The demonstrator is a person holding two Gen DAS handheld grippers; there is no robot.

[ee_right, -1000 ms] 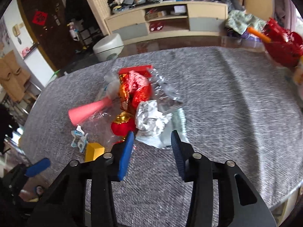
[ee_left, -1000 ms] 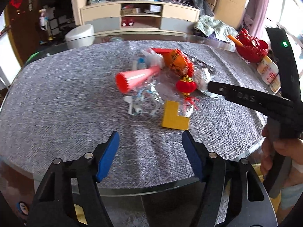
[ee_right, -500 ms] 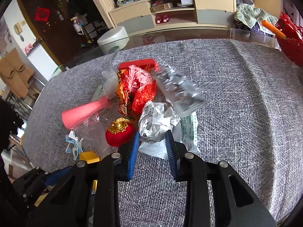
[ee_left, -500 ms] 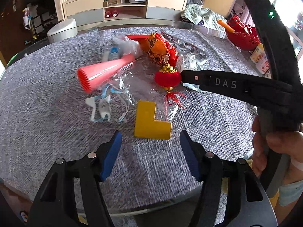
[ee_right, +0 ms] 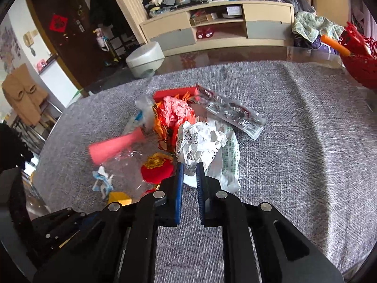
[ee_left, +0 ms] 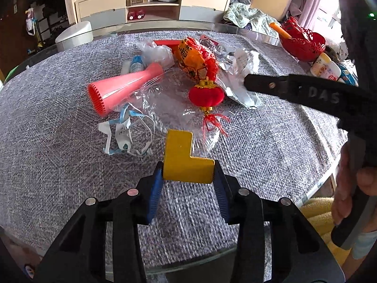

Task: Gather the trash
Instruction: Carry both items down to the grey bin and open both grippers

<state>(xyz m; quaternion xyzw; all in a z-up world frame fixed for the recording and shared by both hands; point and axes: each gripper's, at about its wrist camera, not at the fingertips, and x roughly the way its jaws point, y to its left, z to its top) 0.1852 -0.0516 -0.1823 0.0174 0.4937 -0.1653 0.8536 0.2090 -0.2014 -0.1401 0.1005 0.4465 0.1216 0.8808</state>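
A pile of trash lies mid-table on the grey cloth [ee_left: 47,141]. My left gripper [ee_left: 188,176] is shut on a yellow L-shaped block [ee_left: 183,160], its blue pads against both sides. My right gripper [ee_right: 188,172] is shut on the near edge of a crumpled white paper wrapper [ee_right: 200,141]; it also shows in the left wrist view [ee_left: 242,68]. Around them lie a red lantern ornament [ee_left: 206,94], a pink cone [ee_left: 122,88], an orange-red foil bag [ee_left: 195,59], a face mask [ee_left: 124,136], clear plastic film [ee_left: 169,103] and a silver packet [ee_right: 233,113].
A red basket [ee_left: 304,42] and small white bottles [ee_left: 325,67] stand at the table's right edge. The right gripper's arm [ee_left: 306,92] crosses the left wrist view from the right. A shelf unit [ee_right: 219,26] and a white bin [ee_right: 146,59] stand beyond the table.
My left gripper moved forward and closed on the yellow block. My right gripper moved in and closed on the white wrapper.
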